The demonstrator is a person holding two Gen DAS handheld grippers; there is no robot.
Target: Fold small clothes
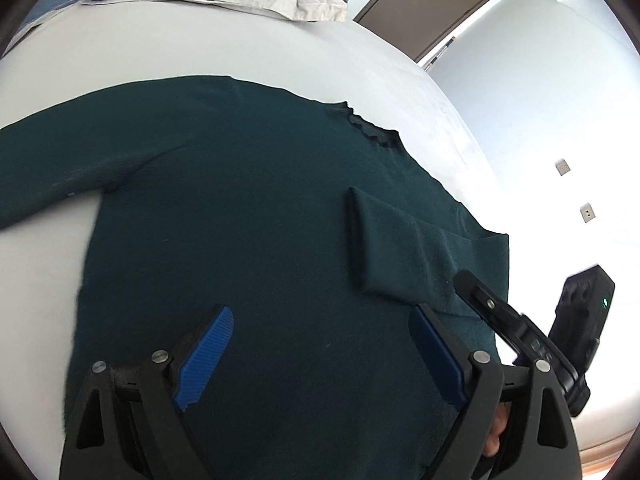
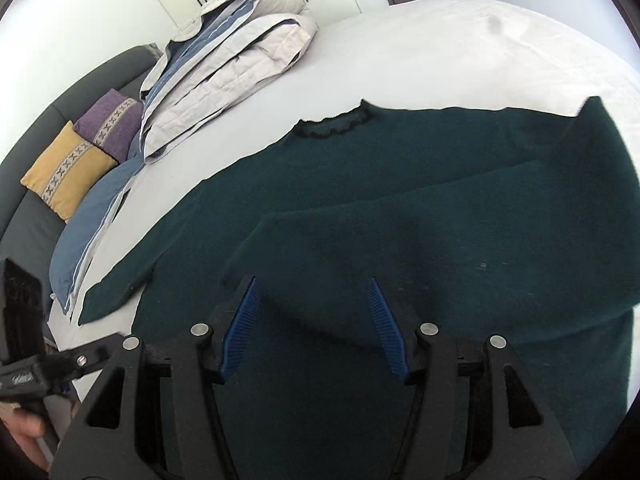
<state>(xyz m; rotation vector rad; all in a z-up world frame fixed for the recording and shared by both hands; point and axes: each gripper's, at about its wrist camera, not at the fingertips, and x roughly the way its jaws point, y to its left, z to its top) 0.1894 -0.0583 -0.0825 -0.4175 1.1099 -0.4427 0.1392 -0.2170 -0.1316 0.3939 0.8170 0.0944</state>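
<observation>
A dark green long-sleeved sweater lies flat on a white bed. One sleeve is folded across the body; the other sleeve stretches out to the left. My left gripper is open and empty, just above the sweater's lower body. My right gripper is open and empty above the folded sleeve. The sweater's neckline lies at the far side, and the outstretched sleeve reaches left in the right wrist view.
A folded grey and blue duvet lies at the head of the bed. Yellow and purple cushions rest on a dark sofa at left. A brown door and a white wall are past the bed's edge.
</observation>
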